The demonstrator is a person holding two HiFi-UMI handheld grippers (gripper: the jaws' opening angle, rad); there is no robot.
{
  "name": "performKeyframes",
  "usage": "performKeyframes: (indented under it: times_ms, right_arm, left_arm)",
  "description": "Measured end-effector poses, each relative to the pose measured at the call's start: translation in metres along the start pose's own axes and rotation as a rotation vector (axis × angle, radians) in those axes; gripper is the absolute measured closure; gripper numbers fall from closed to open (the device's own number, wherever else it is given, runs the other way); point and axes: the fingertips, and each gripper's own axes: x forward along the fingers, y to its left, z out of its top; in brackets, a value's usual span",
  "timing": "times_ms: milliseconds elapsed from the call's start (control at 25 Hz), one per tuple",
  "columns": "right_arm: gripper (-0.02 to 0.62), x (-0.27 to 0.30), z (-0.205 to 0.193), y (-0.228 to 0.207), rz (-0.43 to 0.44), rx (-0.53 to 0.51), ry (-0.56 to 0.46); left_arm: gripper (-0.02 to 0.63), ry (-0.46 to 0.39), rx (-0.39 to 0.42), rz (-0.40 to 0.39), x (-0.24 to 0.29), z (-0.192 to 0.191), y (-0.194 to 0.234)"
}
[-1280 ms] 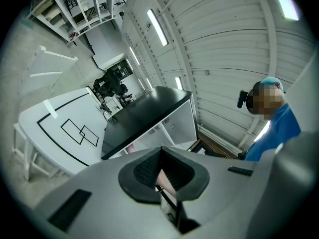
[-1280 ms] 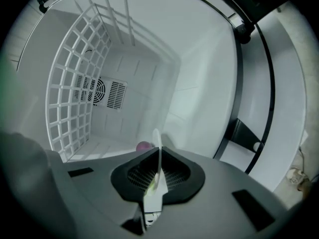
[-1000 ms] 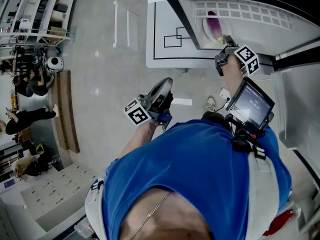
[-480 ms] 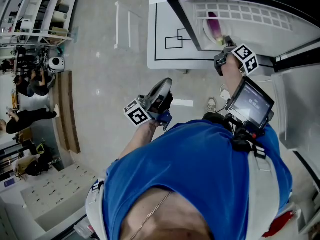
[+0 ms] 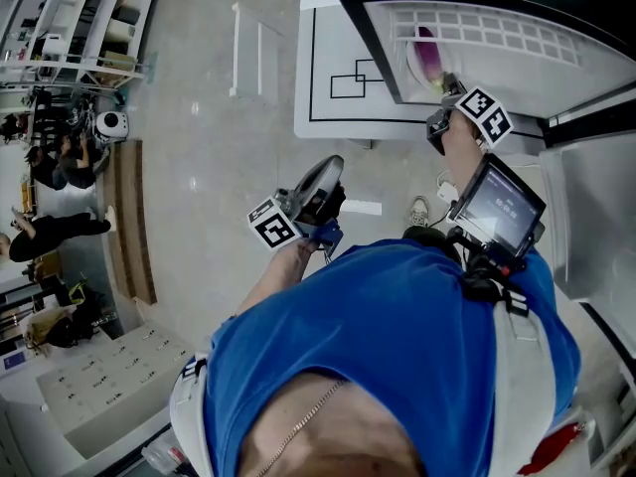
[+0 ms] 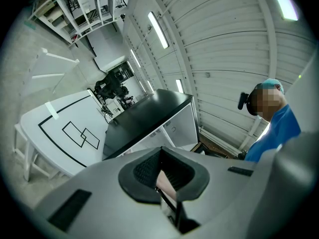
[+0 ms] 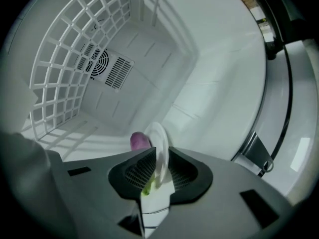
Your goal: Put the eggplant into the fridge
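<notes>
The purple eggplant (image 5: 428, 52) (image 7: 139, 140) lies on a white plate (image 5: 410, 60) (image 7: 160, 142) inside the white fridge compartment (image 5: 507, 43). My right gripper (image 5: 446, 83) (image 7: 160, 171) reaches into the fridge. The plate's rim stands between its jaws, which are opening, and a thin gap shows beside the rim. My left gripper (image 5: 324, 180) (image 6: 160, 169) hangs level in front of the person's chest, away from the fridge. Its pads meet, with nothing held.
A white wire grid wall (image 7: 65, 59) and a vent (image 7: 107, 66) line the fridge's back. The fridge door frame (image 7: 279, 108) stands at the right. A white table with black outlines (image 5: 333, 107) (image 6: 55, 128) sits left of the fridge. A screen (image 5: 497, 207) hangs at the person's chest.
The right gripper's marker cube has rolled slightly and shifted a little up in the head view. The plate and eggplant stay in the fridge; the left gripper has not moved.
</notes>
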Motion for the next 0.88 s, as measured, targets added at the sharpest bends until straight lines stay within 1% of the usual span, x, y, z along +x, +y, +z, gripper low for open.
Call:
performKeyframes:
  times_ms: [120,320,440,520,680,880]
  right_arm:
    - [0.526,0.0,0.002,0.002,-0.018,-0.073,0.006]
    - [0.477,0.002,0.003,0.007,-0.07,-0.269,0.038]
    - [0.453,0.002,0.004,0.007,-0.096,-0.346,0.053]
    - [0.442,0.003,0.005,0.008,-0.105,-0.367,0.05]
    - [0.44,0.001,0.009,0.007,-0.123,-0.399,0.032]
    - [0.44,-0.002,0.015,0.006,-0.119,-0.388,0.014]
  left_arm:
    - [0.598,0.0,0.001,0.0,0.0,0.0,0.0]
    - [0.598,-0.003,0.004,-0.001,-0.002,0.003,0.001]
    - [0.598,-0.005,0.004,-0.002,-0.002,0.003,0.002]
    - [0.598,-0.007,0.002,-0.004,-0.003,0.005,0.003]
    - [0.598,-0.006,-0.002,-0.008,-0.003,0.006,0.005]
    - [0.598,-0.003,-0.001,-0.014,-0.002,0.009,0.004]
